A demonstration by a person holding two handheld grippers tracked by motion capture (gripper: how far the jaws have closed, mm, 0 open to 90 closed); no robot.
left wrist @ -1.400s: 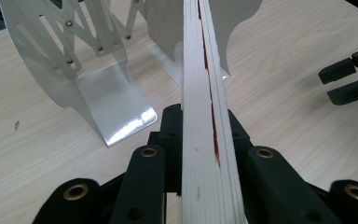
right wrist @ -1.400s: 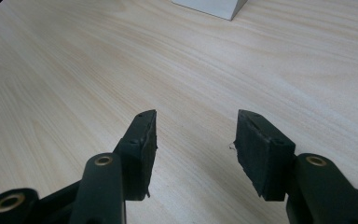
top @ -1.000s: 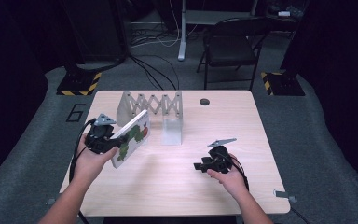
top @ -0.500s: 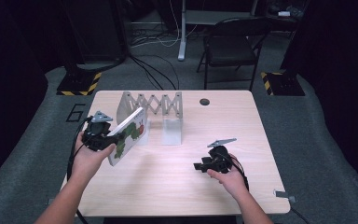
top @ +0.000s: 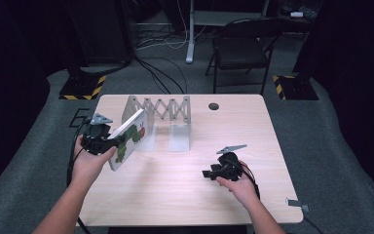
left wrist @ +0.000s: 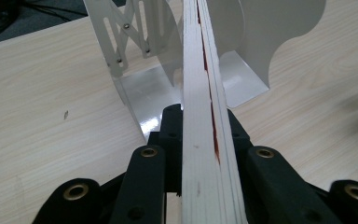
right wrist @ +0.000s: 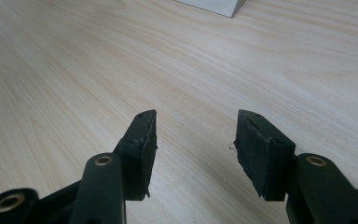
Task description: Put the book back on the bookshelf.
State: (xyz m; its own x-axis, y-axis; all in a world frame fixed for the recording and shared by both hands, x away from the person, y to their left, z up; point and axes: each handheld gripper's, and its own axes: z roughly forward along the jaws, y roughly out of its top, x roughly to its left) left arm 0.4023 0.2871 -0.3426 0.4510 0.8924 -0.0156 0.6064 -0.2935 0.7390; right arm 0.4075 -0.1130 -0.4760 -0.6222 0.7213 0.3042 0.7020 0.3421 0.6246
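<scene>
A thin picture book (top: 130,138) with a green caterpillar on its white cover is held on edge and tilted over the table's left side. My left gripper (top: 117,143) is shut on its near end. In the left gripper view the book's page edges (left wrist: 201,56) run straight up between the jaws of that gripper (left wrist: 203,119), pointing at a white metal accordion rack (left wrist: 135,42). The rack (top: 161,110) stands at the table's back left, just beyond the book. My right gripper (top: 207,173) rests low at the front right, open, with bare wood between its jaws (right wrist: 196,128).
The light wooden table (top: 233,131) has a dark round hole (top: 213,106) near its back edge. A folding chair (top: 243,44) and floor cables lie beyond the table. A white block corner (right wrist: 214,5) shows ahead of the right gripper.
My left gripper has shifted slightly to the left with the book still held in it. The right gripper has stayed where it was.
</scene>
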